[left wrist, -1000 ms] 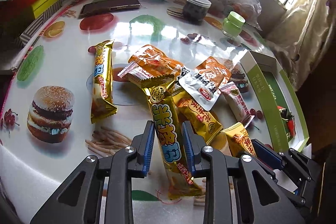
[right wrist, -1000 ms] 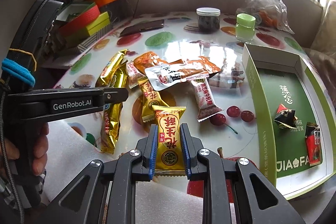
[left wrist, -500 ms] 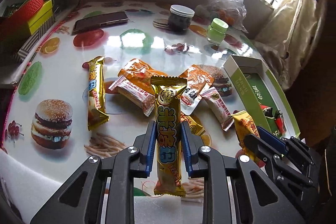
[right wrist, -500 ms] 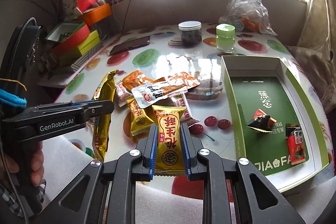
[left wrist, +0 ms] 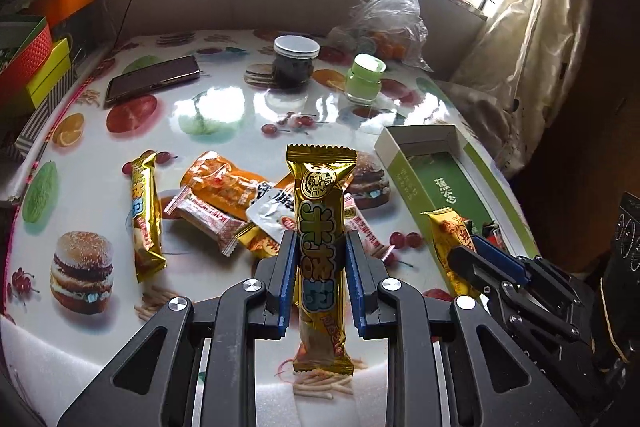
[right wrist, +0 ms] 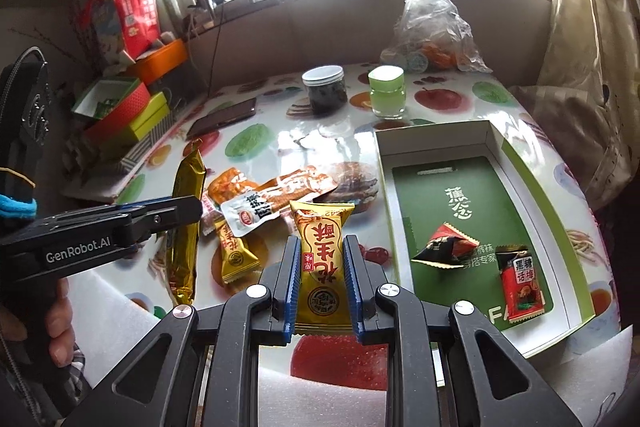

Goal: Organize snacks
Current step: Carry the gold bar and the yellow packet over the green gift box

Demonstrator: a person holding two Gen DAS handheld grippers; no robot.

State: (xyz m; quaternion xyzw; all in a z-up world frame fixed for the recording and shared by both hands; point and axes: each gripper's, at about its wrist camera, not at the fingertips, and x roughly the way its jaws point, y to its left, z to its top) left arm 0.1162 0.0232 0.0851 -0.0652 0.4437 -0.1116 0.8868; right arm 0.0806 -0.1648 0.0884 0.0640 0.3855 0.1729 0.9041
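Note:
My left gripper [left wrist: 320,247] is shut on a long gold snack bar [left wrist: 320,211] with blue lettering, held upright above the table. My right gripper [right wrist: 320,251] is shut on a short gold peanut-candy packet [right wrist: 322,247], also lifted off the table. A pile of snacks [left wrist: 224,203] lies mid-table: another long gold bar [left wrist: 146,215], orange packets, a pink-white packet and a white pouch [right wrist: 250,213]. The open green-and-white box [right wrist: 516,163] sits at the right, holding a dark triangular packet [right wrist: 442,247] and a red packet [right wrist: 520,287]. The right gripper [left wrist: 472,251] also shows at the lower right of the left wrist view.
At the back of the fruit-print table stand a dark jar [left wrist: 294,65], a green jar [left wrist: 366,79], a phone [left wrist: 152,79] and a plastic bag [left wrist: 392,23]. Coloured boxes [right wrist: 128,107] are stacked at the left edge. A hand [right wrist: 60,319] grips the left tool.
Both grippers have risen with their packets. The left bar has come clear of the pile and now stands upright, and the right packet has moved toward the green box.

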